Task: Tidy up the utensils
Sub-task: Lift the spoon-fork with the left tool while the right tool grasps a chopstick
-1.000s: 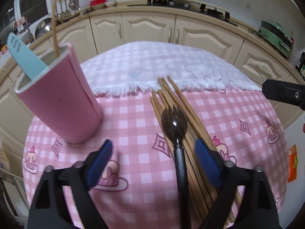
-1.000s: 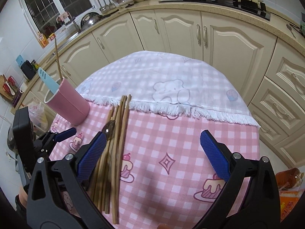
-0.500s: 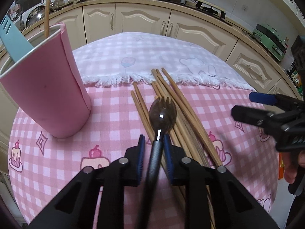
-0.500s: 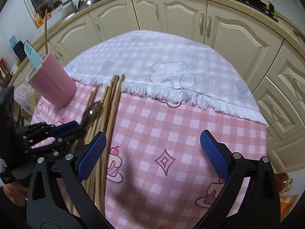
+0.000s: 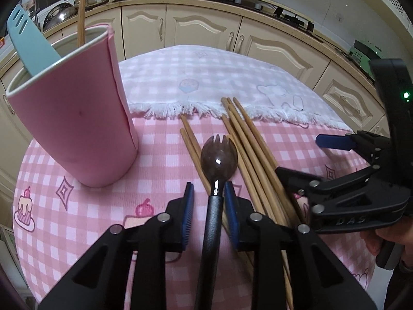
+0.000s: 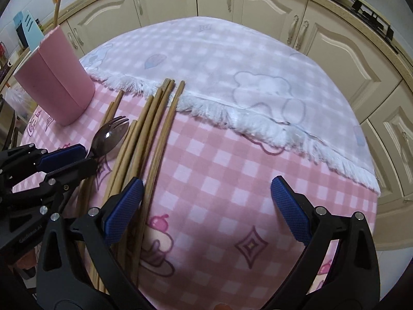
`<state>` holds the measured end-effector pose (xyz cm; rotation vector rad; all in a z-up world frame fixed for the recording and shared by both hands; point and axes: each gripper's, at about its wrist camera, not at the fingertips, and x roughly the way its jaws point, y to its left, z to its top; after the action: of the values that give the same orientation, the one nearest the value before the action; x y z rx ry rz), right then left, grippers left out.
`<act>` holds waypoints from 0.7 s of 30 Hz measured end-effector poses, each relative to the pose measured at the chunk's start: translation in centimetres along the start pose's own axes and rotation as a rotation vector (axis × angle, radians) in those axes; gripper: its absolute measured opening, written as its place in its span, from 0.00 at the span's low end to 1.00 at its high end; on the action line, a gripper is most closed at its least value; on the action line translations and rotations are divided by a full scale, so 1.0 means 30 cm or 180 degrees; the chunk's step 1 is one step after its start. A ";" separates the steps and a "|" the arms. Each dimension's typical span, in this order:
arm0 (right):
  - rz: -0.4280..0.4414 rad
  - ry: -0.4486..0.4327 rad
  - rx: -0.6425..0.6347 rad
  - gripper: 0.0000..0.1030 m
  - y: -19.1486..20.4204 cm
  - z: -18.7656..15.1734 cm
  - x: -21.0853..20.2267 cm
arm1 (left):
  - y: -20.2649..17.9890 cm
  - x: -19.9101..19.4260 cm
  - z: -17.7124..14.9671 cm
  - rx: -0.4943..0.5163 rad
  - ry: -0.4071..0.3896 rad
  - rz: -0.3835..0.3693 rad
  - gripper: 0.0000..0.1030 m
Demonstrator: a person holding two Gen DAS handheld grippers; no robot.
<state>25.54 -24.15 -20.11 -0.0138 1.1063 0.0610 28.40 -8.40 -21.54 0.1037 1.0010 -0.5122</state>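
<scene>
Dark spork (image 5: 218,156) between opening left gripper (image 5: 209,199) fingers, handle cut off, right gripper (image 6: 206,201) wide, chopsticks (image 6: 152,118) partly hidden.

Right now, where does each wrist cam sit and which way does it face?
Left wrist: on the left gripper, tilted down at spork, chopsticks, cup; own jaws opening around the spork handle; right gripper and a hand at right edge.
Right wrist: on the right gripper, tilted down at chopsticks and tablecloth; own jaws wide open; left gripper at left edge.
Shared: spork, chopsticks, cup, cabinets.
</scene>
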 end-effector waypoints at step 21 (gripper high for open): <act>0.0145 0.0018 -0.0097 0.08 0.050 0.073 0.003 | 0.006 0.013 0.053 0.0018 0.0064 0.0107 0.26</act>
<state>27.45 -22.56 -19.16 -0.0160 1.1112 0.1187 29.89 -8.88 -21.01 0.1308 1.0160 -0.4841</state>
